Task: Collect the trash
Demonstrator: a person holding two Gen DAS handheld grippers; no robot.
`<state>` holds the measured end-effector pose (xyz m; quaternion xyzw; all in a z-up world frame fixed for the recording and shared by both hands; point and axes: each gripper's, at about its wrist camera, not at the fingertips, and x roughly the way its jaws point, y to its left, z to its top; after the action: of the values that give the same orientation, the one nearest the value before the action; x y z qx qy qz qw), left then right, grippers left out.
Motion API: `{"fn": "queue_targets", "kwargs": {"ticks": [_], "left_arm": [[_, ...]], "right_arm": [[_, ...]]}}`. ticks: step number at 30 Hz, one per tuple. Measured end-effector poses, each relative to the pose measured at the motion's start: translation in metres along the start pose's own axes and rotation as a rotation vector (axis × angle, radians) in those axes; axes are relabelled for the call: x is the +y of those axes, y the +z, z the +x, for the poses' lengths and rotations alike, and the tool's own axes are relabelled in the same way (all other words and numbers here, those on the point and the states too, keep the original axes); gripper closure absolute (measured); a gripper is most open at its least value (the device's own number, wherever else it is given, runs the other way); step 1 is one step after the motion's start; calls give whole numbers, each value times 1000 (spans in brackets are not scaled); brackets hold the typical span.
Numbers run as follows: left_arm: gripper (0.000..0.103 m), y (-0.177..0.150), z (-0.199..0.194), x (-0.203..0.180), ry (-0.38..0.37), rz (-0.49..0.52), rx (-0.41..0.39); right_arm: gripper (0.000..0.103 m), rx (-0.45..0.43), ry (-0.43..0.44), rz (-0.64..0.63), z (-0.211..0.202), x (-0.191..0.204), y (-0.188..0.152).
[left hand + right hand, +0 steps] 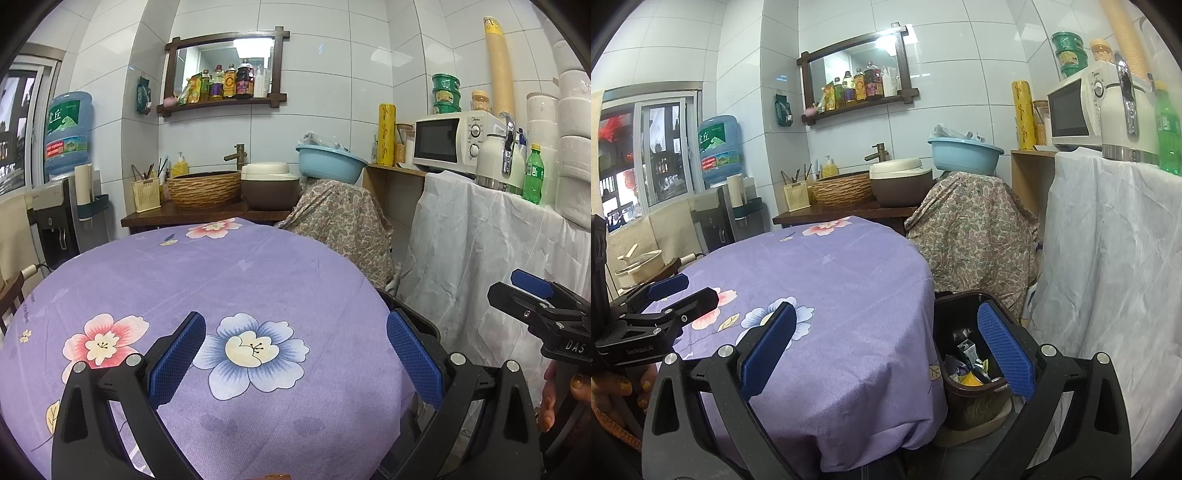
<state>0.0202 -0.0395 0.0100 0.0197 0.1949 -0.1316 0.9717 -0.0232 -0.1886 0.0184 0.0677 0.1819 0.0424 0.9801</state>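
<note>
A round table under a purple flowered cloth [229, 280] fills the left wrist view; no loose item shows on it. My left gripper [295, 354] hangs open over the cloth's near part, nothing between its blue pads. My right gripper [886, 350] is open too, over the table's right edge, empty. A dark trash bin [975, 398] stands on the floor right of the table, with wrappers and a yellow scrap [971, 380] inside. In the right wrist view the left gripper [676, 295] appears at the left, open. The right gripper [532, 295] shows at the right edge of the left wrist view.
A paisley-covered object [975, 229] with a blue basin [964, 151] on top stands behind the bin. A white-draped counter [1108, 251] with microwave, kettle and green bottle is on the right. Behind the table are a wooden sink counter [207, 214] and a water dispenser [66, 192].
</note>
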Motion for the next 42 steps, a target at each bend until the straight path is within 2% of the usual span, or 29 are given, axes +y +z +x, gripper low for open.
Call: {"fn": "queue_targets", "kwargs": {"ticks": [42], "left_arm": [[6, -7, 5, -2, -1, 8, 19]], "right_arm": [[6, 22, -7, 6, 3, 5, -4]]}}
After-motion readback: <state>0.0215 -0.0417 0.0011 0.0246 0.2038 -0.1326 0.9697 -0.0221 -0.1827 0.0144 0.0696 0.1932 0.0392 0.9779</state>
